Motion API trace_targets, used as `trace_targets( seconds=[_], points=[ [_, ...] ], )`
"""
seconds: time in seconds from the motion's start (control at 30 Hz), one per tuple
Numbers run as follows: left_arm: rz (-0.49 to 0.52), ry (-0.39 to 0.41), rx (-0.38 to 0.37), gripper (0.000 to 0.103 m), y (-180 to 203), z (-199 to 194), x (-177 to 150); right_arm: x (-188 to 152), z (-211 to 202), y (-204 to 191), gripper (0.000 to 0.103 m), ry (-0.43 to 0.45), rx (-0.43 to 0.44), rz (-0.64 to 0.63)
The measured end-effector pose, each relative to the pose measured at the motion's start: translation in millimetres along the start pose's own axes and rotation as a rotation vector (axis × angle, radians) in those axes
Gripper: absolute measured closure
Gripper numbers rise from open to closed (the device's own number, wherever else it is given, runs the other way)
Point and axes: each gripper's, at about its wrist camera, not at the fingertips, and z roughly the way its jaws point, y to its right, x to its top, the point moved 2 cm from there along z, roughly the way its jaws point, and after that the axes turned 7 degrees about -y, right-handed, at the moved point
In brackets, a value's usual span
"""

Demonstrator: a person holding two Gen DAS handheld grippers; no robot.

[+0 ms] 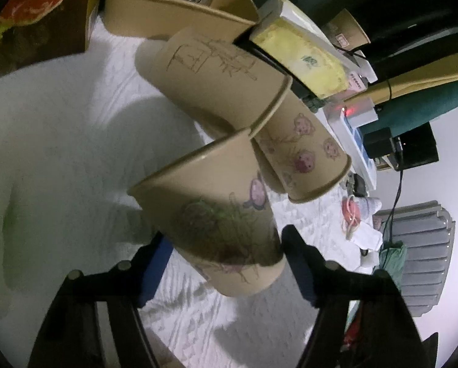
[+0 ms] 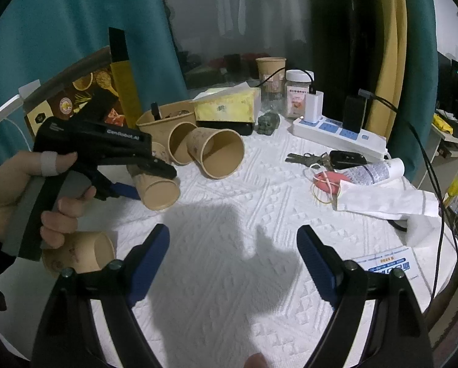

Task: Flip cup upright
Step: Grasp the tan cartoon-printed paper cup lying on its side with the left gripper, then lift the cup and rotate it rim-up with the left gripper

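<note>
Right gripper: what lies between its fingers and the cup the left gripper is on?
Only bare white cloth, with shadow on it, in the right wrist view. The right gripper is open and empty; the cup lies on its side in the left gripper.

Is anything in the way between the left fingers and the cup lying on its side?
Nothing visible is. The left gripper already has the tipped cup between its fingers. Two more tipped cups lie just behind it, close by, not in the gap.

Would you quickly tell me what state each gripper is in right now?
Left gripper: closed on a lying paper cup, near its base.
Right gripper: open, nothing between its fingers, above the white cloth.
</note>
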Motion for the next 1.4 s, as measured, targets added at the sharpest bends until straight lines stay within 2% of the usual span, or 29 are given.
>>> trace_targets(
  seconds=[0.17, 0.37, 0.67, 0.8, 0.9, 1.1, 1.2, 1.33, 1.4],
  points=[
    [0.018, 0.022, -0.017, 0.037, 3.9, -10.5, -2.0, -2.7, -4.6, 0.9, 0.02, 0.003, -0.002, 0.013],
    [0.082, 0.071, -0.034, 0.038, 20.4, -48.5, -27.6, -6.9, -26.4, -9.5, 0.02, 0.032, -0.009, 0.019],
    [0.193, 0.175, -0.031, 0.039, 25.6, -129.8, -110.7, -24.4, -76.2, -42.9, 0.02, 0.089, -0.001, 0.019],
    [0.224, 0.259, 0.001, 0.039, 5.7, -165.7, -172.9, -39.5, -99.6, -59.9, 0.02, 0.116, 0.014, 0.021],
    [0.214, 0.295, 0.056, 0.039, -20.0, -172.4, -212.1, -55.0, -109.0, -73.3, 0.02, 0.12, 0.033, 0.019],
    [0.091, 0.335, 0.123, 0.039, -95.9, -169.2, -275.1, -86.4, -103.8, -101.8, 0.02, 0.061, 0.067, 0.005],
    [0.078, 0.353, 0.18, 0.039, -117.9, -165.7, -293.2, -96.5, -101.4, -115.5, 0.02, 0.039, 0.08, -0.006],
    [0.076, 0.349, 0.23, 0.039, -127.2, -148.9, -292.2, -108.1, -94.7, -136.1, 0.02, 0.005, 0.096, -0.035],
    [0.082, 0.325, 0.231, 0.039, -127.4, -139.3, -290.7, -110.7, -94.0, -139.7, 0.02, -0.004, 0.098, -0.039]
  ],
)
